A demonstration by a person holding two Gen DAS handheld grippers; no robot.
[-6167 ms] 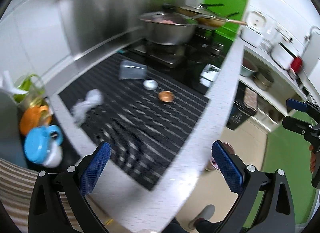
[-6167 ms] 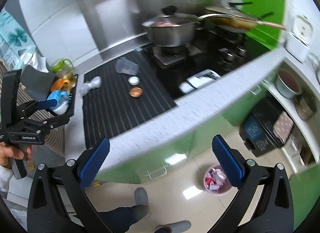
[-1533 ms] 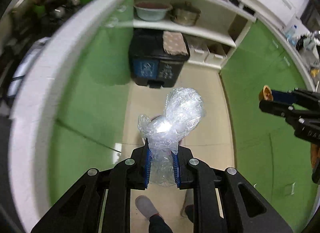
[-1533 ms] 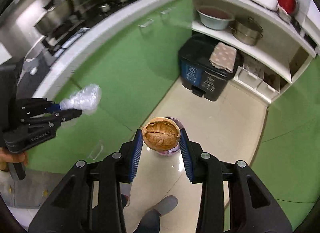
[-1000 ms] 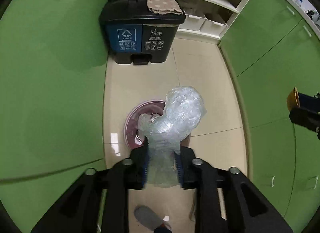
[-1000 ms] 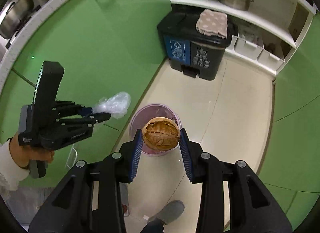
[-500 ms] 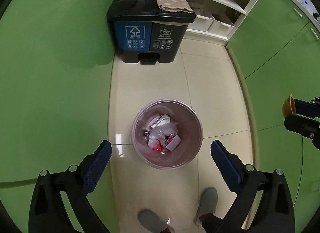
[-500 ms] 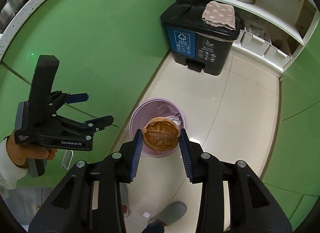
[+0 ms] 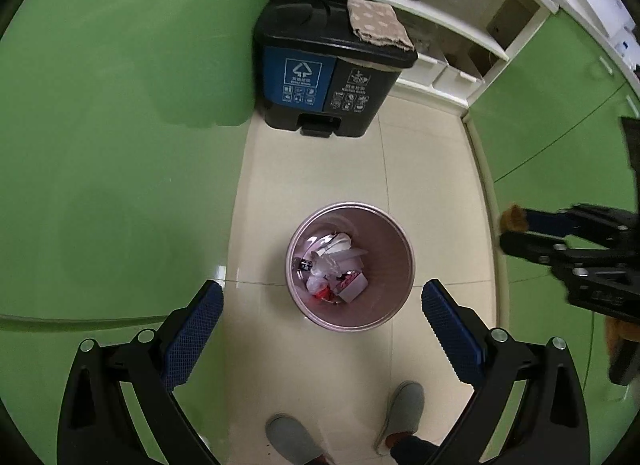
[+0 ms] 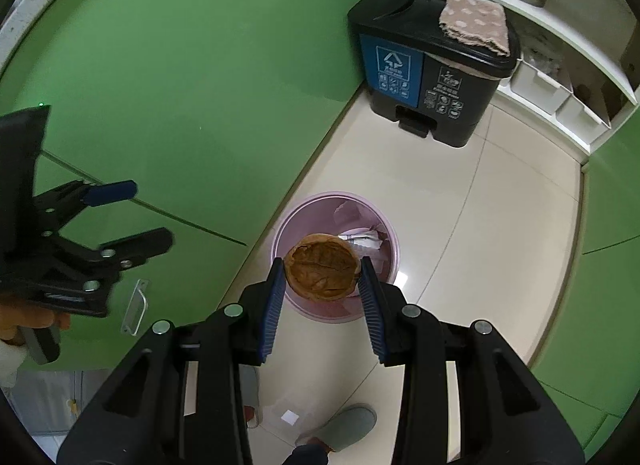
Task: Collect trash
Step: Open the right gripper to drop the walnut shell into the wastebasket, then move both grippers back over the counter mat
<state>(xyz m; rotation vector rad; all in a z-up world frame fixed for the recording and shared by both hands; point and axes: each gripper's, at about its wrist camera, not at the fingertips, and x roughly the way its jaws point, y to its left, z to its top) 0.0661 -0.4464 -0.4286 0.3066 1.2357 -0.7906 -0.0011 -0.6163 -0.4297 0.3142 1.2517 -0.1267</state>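
— Where's the shell now?

— Pinched between the right gripper's pads, its round face up at us. The bin sits straight below it on the floor, slightly beyond the tips.

— And the other one?

— The left gripper gapes wide, nothing in it, hanging over the same bin.

— So which drops next?

— The right, I'd guess; it only has to let go, the mouth lies right under
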